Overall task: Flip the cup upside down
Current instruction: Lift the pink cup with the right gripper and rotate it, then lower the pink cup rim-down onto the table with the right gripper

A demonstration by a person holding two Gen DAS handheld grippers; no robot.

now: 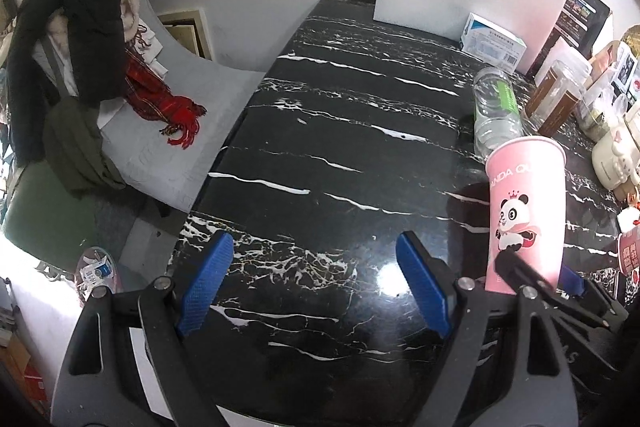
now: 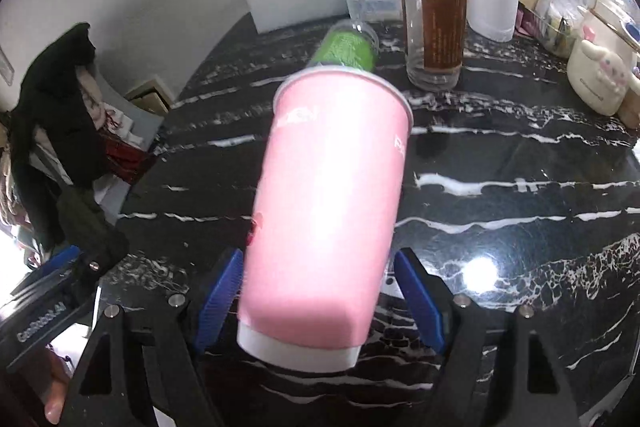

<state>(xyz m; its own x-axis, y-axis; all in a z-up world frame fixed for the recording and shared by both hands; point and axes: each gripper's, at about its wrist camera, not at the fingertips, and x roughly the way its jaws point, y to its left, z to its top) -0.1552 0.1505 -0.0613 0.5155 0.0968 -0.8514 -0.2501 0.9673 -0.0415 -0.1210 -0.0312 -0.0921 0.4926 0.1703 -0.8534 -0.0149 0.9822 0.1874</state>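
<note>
Glossy veined marble table (image 2: 520,195); pink tapered cup (image 2: 328,195)

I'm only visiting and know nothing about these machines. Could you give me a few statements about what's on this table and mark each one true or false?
1. The right gripper is clamped on the tall pink paper cup. True.
2. The left gripper holds a cup too. False: its blue fingers stand apart over the bare black marble table.
3. The clear plastic bottle with a green label lies on its side. True.
4. The clear brown-labelled container has tipped over. False: it stands upright.
5. The pink cup carries a cat picture. False: it shows a panda.
</note>
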